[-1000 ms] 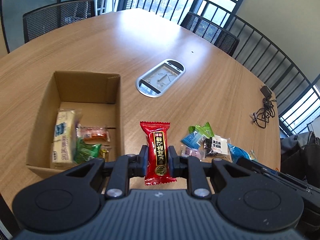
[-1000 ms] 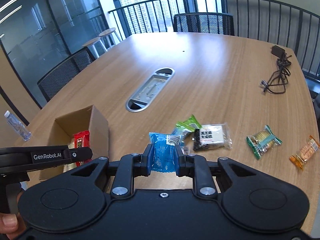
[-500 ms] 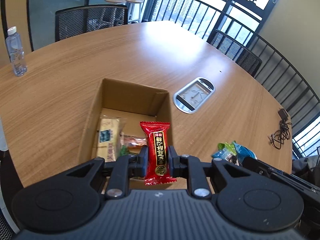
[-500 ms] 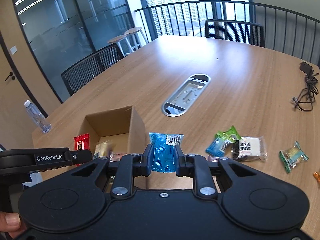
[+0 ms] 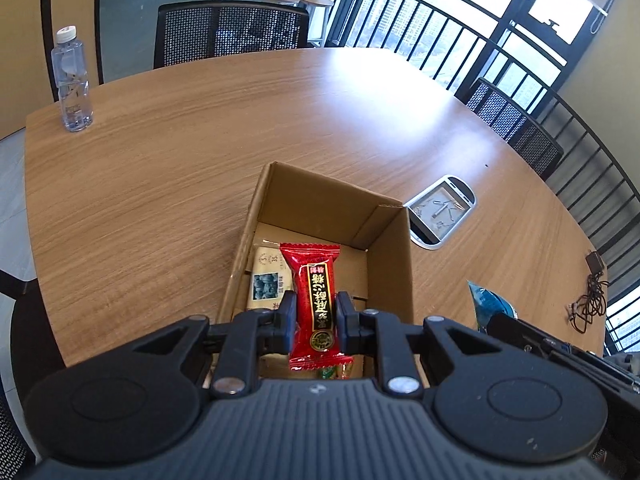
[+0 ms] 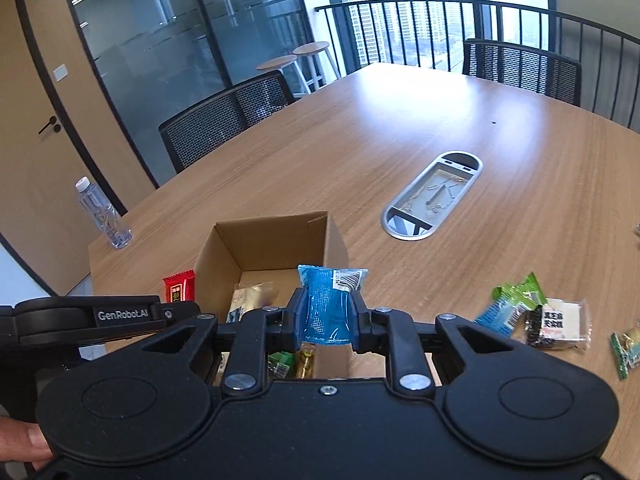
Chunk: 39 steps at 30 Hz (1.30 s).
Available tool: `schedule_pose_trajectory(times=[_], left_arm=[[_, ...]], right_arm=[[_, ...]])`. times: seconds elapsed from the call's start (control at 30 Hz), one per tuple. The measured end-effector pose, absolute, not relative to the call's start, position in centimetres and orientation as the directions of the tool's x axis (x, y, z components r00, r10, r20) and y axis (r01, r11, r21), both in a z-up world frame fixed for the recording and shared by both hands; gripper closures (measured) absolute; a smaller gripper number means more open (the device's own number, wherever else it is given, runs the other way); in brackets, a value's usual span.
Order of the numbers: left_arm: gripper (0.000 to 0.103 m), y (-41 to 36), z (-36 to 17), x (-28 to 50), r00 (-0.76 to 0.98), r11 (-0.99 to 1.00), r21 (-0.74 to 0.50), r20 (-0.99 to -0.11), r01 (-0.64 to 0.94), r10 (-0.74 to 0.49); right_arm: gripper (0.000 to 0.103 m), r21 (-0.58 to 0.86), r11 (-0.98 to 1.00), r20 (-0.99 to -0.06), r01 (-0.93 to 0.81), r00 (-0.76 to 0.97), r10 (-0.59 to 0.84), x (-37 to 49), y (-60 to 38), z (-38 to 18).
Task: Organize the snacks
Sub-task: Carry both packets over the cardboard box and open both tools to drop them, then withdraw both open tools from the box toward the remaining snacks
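Note:
My left gripper [image 5: 316,314] is shut on a red snack packet [image 5: 314,300] with gold lettering and hangs over the open cardboard box [image 5: 394,256]. Inside the box lie a pale packet [image 5: 266,280] and other small snacks, partly hidden by the gripper. My right gripper [image 6: 327,316] is shut on a blue snack packet [image 6: 328,304] above the same box [image 6: 334,240]. The left gripper body [image 6: 100,316] and its red packet [image 6: 180,286] show at the left of the right wrist view. Several loose snacks [image 6: 536,316] lie on the table to the right of the box.
A water bottle [image 5: 72,84] stands near the table's far left corner. An oval metal cable hatch [image 6: 434,196] sits in the table beyond the box. A black cable [image 5: 588,300] lies at the right edge. Mesh chairs [image 5: 232,34] ring the table. A hand [image 6: 20,444] shows at lower left.
Both grippers have swung left with their packets, from beside the box to over it. The loose snack pile has slid to the right of the views, and the water bottle has come into sight.

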State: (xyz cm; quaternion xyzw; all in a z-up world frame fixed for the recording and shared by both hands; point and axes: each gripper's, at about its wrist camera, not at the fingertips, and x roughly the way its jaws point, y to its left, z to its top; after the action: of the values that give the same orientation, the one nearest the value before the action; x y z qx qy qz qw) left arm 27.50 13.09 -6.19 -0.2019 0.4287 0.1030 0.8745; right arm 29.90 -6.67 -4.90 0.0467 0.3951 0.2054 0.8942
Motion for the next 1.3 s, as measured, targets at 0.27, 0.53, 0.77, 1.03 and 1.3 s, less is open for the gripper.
schedule_pose_trajectory(times=[0.27, 0.53, 0.77, 1.03, 1.3], left_arm=[[0.08, 14.2, -6.8, 28.4, 0.604, 0.879, -0.276, -0.797, -0.389, 0.017], [0.076, 15.4, -6.9, 28.3, 0.593, 0.865, -0.259, -0.804, -0.43, 0.054], [0.049, 15.2, -6.8, 28.2, 0.581, 0.866, -0.226, -0.809, -0.447, 0.089], [0.015, 13.6, -6.9, 28.3, 0.57, 0.871, -0.222, -0.818, -0.439, 0.079], [0.002, 10.8, -6.4, 27.5, 0.586, 0.9, -0.212, -0.808, -0.38, 0.057]], right_arm=[[0.082, 0.254, 0.895, -0.694, -0.366, 0.576, 0.433, 31.6, -4.6, -5.8], [0.075, 0.295, 0.863, -0.677, -0.409, 0.548, 0.491, 32.4, -3.1, -6.0], [0.051, 0.29, 0.885, -0.674, -0.363, 0.579, 0.458, 32.0, -4.6, -5.9], [0.043, 0.278, 0.924, -0.693, -0.261, 0.611, 0.381, 30.7, -9.0, -6.2], [0.02, 0.279, 0.938, -0.687, -0.204, 0.64, 0.344, 28.6, -12.6, -6.0]])
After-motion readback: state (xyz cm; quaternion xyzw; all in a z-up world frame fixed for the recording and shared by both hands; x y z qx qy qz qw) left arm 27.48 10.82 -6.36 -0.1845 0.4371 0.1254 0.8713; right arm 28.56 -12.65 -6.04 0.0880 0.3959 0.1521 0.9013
